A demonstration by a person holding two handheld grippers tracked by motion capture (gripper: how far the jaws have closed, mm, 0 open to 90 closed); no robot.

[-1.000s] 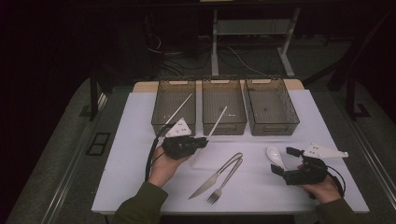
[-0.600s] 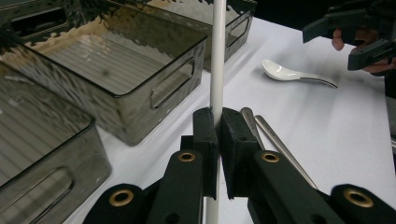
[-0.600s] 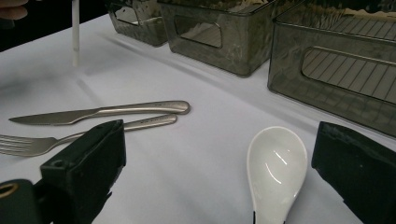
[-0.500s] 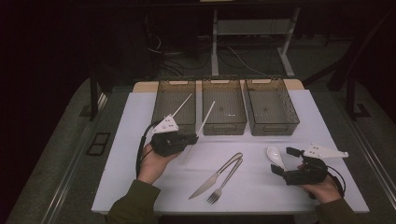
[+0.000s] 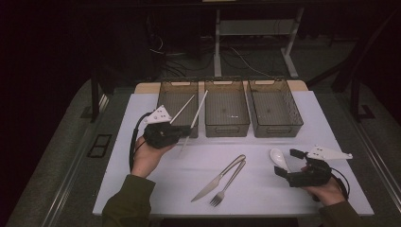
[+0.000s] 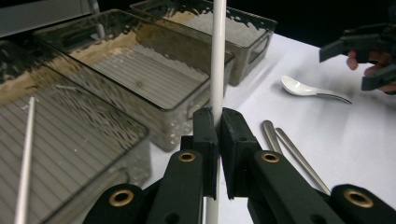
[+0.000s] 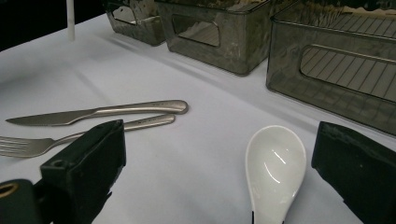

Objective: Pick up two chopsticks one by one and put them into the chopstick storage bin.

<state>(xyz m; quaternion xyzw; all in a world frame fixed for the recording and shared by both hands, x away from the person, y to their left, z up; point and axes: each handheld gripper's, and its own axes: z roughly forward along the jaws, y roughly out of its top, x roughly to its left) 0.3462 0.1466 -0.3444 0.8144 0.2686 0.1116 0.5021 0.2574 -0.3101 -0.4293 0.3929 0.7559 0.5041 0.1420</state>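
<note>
Cutlery sorting, stage partly done by the look of it. Three dark mesh bins stand in a row at the far side of the white surface (image 5: 142,156): left bin (image 5: 177,97), middle bin (image 5: 226,108), right bin (image 5: 274,106). Left bin holds one white chopstick (image 5: 182,109), lying aslant with an end near the rim. Second chopstick (image 5: 197,112) is clenched between the fingers of the left gripper (image 5: 181,135), held steeply over the gap between left and middle bins; its lower end hangs just above the surface. Middle and right bins appear empty, though the mesh is dim. Still loose on the surface: knife (image 5: 218,178) and fork (image 5: 228,182) side by side near the centre, white spoon (image 5: 279,158) to their right. Right gripper (image 5: 285,163) has its fingers spread, released, either side of the spoon bowl, not yet closed on it. Left to do, likely: second chopstick binned, then spoon, knife, fork.
</note>
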